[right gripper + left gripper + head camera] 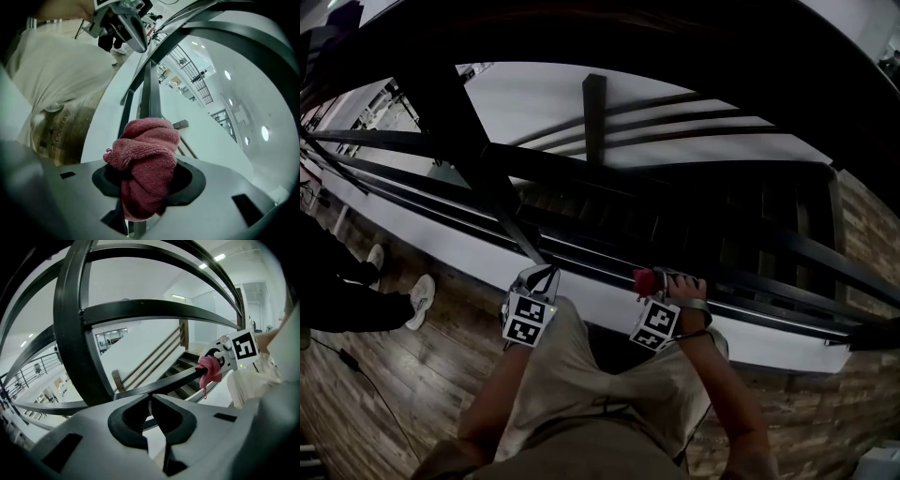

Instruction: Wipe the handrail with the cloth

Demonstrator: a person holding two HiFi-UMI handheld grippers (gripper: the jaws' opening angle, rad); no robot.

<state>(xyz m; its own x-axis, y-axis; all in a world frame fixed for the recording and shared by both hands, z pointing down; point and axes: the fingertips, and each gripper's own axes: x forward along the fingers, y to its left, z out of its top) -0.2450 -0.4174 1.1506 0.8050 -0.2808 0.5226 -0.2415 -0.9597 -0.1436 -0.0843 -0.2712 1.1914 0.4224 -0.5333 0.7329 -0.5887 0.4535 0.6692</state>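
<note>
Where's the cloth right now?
In the right gripper, the cloth is bunched on the black handrail: lower centre of right gripper view, right of centre in head view.

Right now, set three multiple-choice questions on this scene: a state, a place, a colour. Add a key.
1. How is the left claw? A shut, empty; B wide open; C half open.
2. Where is the cloth? A in the left claw; B in the right claw; C in neither claw.
3. What colour is the cloth? A blue; B white; C pink.
Key: 1 A, its jaws meet with nothing between them; 2 B, that claw's jaws pinch the bunched cloth; 3 C, it shows pink in both gripper views.
</note>
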